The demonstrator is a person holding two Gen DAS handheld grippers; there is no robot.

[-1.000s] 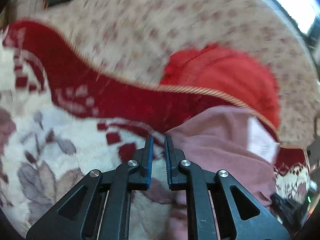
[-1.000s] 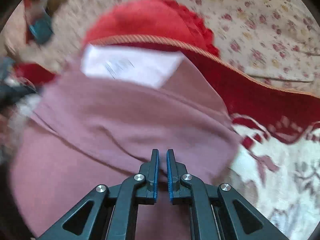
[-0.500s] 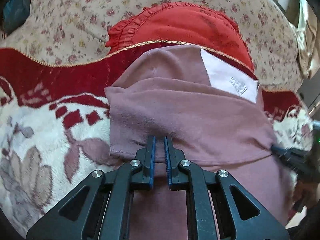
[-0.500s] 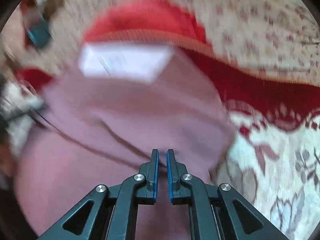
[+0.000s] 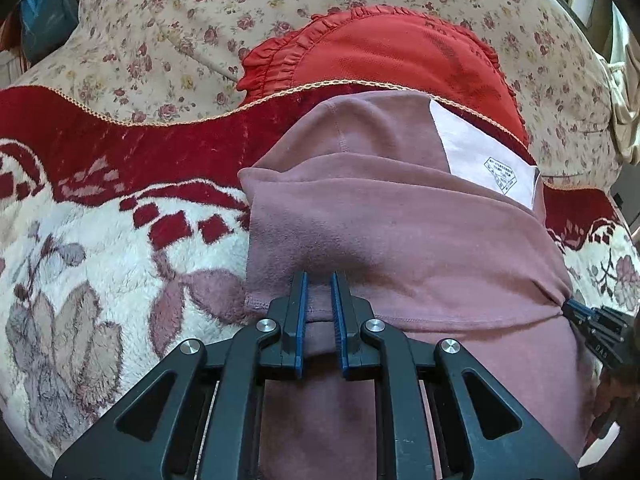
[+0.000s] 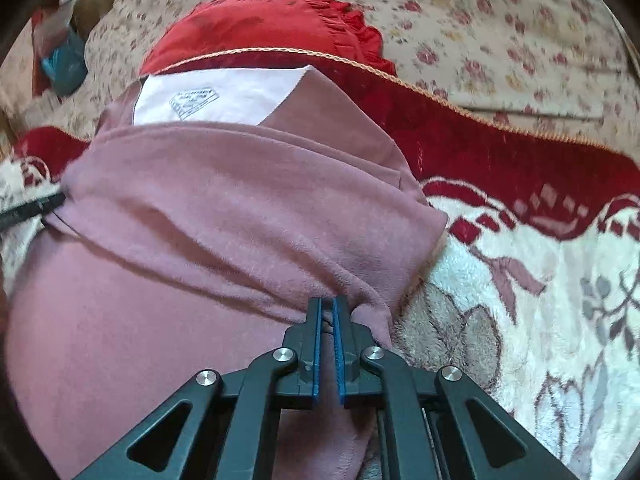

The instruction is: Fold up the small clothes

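Observation:
A dusty-pink garment [image 5: 400, 232] lies on a plush blanket, its top part folded forward over the lower part, with a white label panel [image 5: 484, 160] showing at the far end. My left gripper [image 5: 319, 280] sits at the left end of the folded flap's hem. Its jaws are opening, and the hem lies flat in the gap. My right gripper [image 6: 328, 304] is shut on a bunched bit of the pink garment [image 6: 220, 200] at the flap's right end. Each gripper appears at the other view's edge: right gripper [image 5: 588, 316], left gripper [image 6: 36, 206].
The red-and-white flowered blanket [image 5: 100, 240] spreads to both sides of the garment. Behind it a red ruffled cushion [image 5: 400, 52] rests on a floral sheet [image 5: 180, 20]. A blue item [image 5: 44, 20] lies far left.
The left gripper came from beside the garment to over its folded hem, and the flap now lies down on the lower part. The left jaws have parted slightly. The right gripper stays shut on the cloth.

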